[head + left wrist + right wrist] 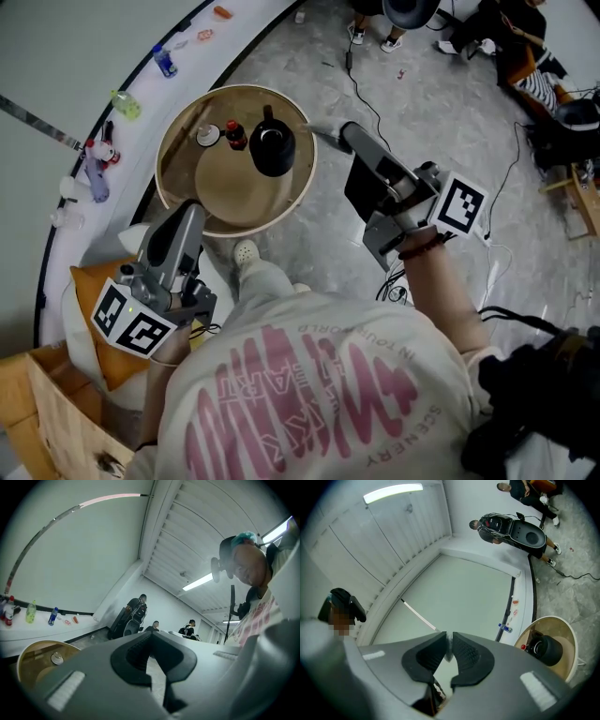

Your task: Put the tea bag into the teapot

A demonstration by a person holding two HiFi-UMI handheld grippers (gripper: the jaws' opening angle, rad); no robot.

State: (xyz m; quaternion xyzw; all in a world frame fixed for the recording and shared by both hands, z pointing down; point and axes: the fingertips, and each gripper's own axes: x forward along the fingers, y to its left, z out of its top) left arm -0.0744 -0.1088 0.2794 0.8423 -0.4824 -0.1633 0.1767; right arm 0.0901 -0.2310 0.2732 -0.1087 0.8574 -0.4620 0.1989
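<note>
A black teapot [272, 145] stands on a round wooden tray table [178, 122], and in the right gripper view the teapot [547, 648] shows low at the right. My right gripper [343, 134] hovers just right of the tray's rim, shut on a thin pale tea bag [317, 132] that points toward the pot. In its own view the tea bag [448, 648] is a whitish sliver pinched between the dark pads [465, 654]. My left gripper [192, 214] is shut and holds nothing, with its tip over the tray's near rim.
A small red-capped bottle [234, 134] and a white lidded cup [207, 136] share the tray with the pot. A curved white ledge [141, 89] with bottles and small items runs behind. Cables cross the grey floor [441, 103], and people sit at the far right.
</note>
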